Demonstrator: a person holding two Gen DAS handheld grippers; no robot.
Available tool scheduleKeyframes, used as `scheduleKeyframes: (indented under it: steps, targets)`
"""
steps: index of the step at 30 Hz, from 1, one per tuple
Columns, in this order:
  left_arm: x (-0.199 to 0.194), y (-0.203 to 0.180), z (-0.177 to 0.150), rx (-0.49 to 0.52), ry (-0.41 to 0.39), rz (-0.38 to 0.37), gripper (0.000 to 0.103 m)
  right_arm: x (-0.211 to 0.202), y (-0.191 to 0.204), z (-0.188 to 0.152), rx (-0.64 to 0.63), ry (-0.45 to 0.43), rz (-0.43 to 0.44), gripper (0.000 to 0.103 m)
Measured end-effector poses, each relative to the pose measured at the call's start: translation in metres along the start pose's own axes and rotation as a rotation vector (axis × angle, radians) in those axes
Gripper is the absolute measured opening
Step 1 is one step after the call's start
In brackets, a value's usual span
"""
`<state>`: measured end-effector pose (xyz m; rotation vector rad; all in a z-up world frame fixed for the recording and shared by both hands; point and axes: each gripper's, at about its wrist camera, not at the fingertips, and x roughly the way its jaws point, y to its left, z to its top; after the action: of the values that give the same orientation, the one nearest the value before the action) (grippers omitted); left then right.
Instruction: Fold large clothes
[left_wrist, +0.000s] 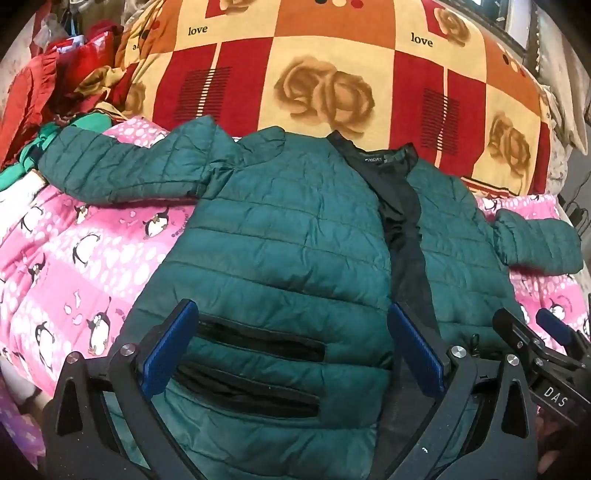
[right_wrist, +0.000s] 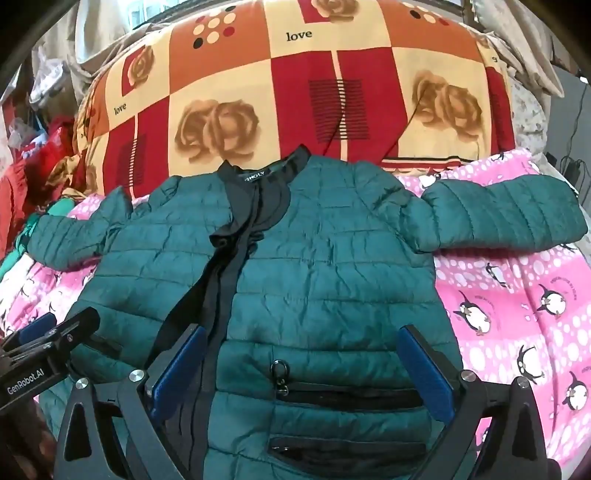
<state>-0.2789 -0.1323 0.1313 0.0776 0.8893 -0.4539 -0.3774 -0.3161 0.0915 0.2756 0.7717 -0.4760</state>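
A dark green quilted jacket lies front up and spread flat on a pink penguin blanket, with both sleeves out to the sides. It also shows in the right wrist view. Its black zipper placket runs down the middle. My left gripper is open over the jacket's lower left panel with its pocket zips. My right gripper is open over the lower right panel, holding nothing. Each gripper shows at the edge of the other's view.
A large checked red, orange and cream rose blanket lies behind the jacket. A heap of red and green clothes sits at the far left. The pink blanket extends to the right of the jacket.
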Motion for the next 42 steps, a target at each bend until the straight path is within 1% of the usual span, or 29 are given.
scheduleKeyframes:
  steps: [5,15,20,24,30,35,36,42]
  targets:
    - [0.004,0.003,-0.005,0.012,-0.006,0.009,0.102,0.002,-0.001,-0.001,0.007,-0.003,0.005,0.102]
    - [0.013,0.001,-0.007,0.036,-0.011,0.027,0.102,0.007,0.000,0.002,0.015,-0.006,-0.015,0.102]
    - [0.020,0.000,-0.010,0.050,-0.011,0.046,0.102,0.011,-0.001,0.001,0.022,0.006,-0.019,0.102]
    - [0.020,-0.001,-0.013,0.064,-0.026,0.061,0.102,0.014,-0.004,0.002,0.037,0.001,0.000,0.102]
    - [0.026,-0.003,-0.015,0.074,-0.029,0.076,0.102,0.018,-0.003,0.001,0.036,0.034,-0.005,0.102]
    - [0.030,-0.003,-0.016,0.073,-0.010,0.060,0.102,0.021,-0.004,0.000,0.031,0.035,-0.015,0.102]
    - [0.032,-0.004,-0.016,0.076,-0.005,0.060,0.102,0.022,-0.004,0.001,0.032,0.043,-0.015,0.102]
    - [0.037,-0.006,-0.017,0.084,0.003,0.067,0.102,0.024,-0.004,0.001,0.033,0.027,-0.013,0.102]
